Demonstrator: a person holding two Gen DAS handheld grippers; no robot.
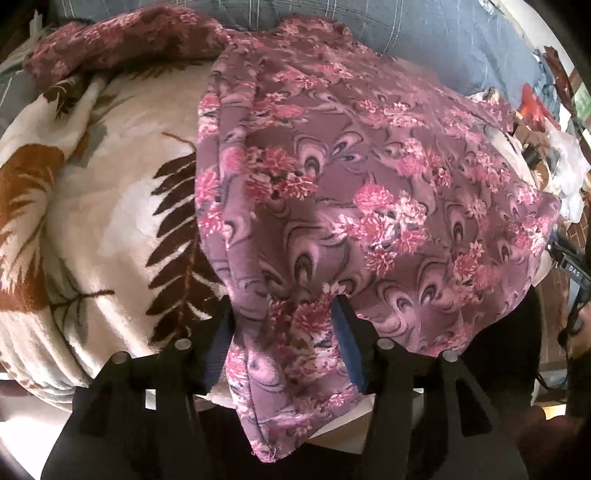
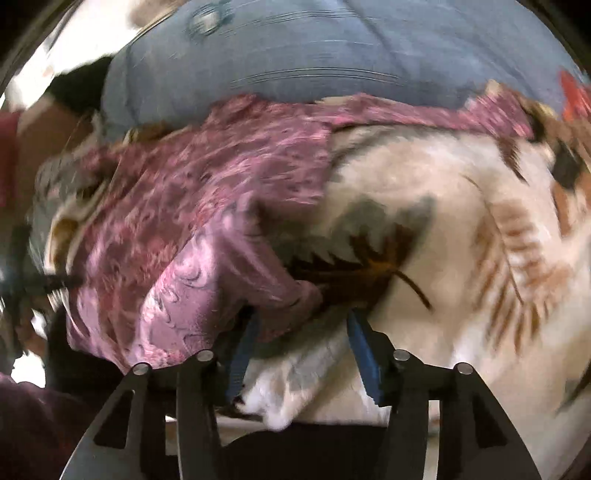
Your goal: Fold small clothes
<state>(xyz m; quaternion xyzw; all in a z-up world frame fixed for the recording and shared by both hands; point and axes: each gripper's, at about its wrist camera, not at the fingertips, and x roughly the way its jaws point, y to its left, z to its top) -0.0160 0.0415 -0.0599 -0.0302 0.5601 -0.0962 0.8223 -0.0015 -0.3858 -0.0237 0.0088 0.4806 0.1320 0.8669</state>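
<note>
A purple garment with pink flowers point(image 1: 351, 192) lies on a cream blanket with brown leaf print point(image 1: 122, 221). My left gripper point(image 1: 282, 306) is open, its blue-padded fingers point(image 1: 347, 339) standing wide on either side of the garment's near folded edge, which hangs between them. In the blurred right wrist view the same garment point(image 2: 177, 229) lies at the left on the blanket point(image 2: 461, 240). My right gripper point(image 2: 301, 321) is open, and a corner of the garment point(image 2: 295, 295) sits between its fingertips.
A grey-blue checked pillow or cover point(image 1: 424, 33) lies behind the garment and also shows in the right wrist view point(image 2: 295, 55). Cluttered things point(image 1: 546, 110) stand at the far right. The blanket's near edge point(image 1: 33, 376) drops off at the lower left.
</note>
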